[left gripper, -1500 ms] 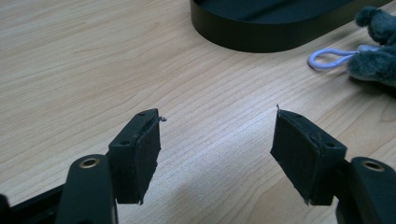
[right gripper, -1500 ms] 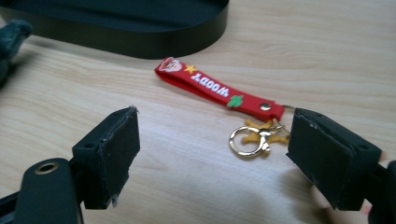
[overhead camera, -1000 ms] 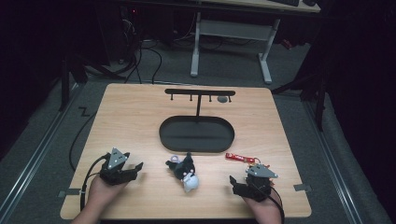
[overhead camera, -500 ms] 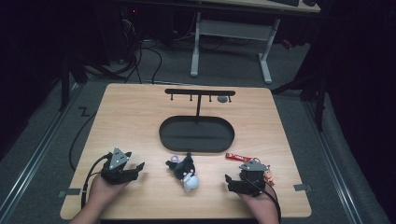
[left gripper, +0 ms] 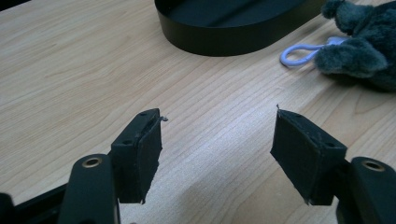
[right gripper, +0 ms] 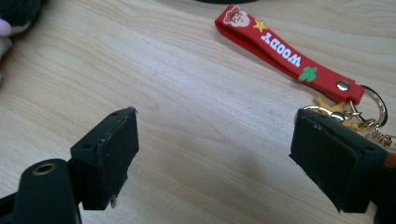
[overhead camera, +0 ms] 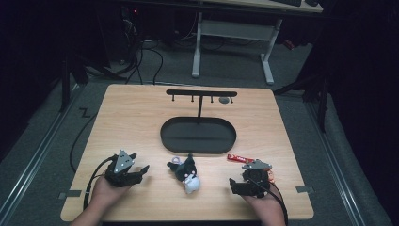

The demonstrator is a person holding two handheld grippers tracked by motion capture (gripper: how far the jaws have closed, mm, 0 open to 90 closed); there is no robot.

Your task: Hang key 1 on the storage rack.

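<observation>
A dark grey and white plush toy (overhead camera: 187,172) lies on the wooden table just in front of a black oval tray (overhead camera: 163,139). Its lilac loop (left gripper: 302,50) points toward the tray wall (left gripper: 224,39). A red "WOODY" strap keychain (right gripper: 285,51) lies right of the plush, its gold ring beside my right gripper's right jaw. My left gripper (overhead camera: 140,170) rests open left of the plush, nothing between its jaws (left gripper: 219,116). My right gripper (overhead camera: 234,184) is open near the front edge, over bare wood (right gripper: 217,114).
A black T-shaped rack (overhead camera: 201,94) with small hooks stands behind the tray; a small grey item (overhead camera: 224,100) hangs at its right end. Cables trail from both grippers. A desk frame (overhead camera: 233,33) and dark floor lie beyond the table's far edge.
My right gripper has shifted a little to the left, toward the plush. The left gripper and the objects have not moved.
</observation>
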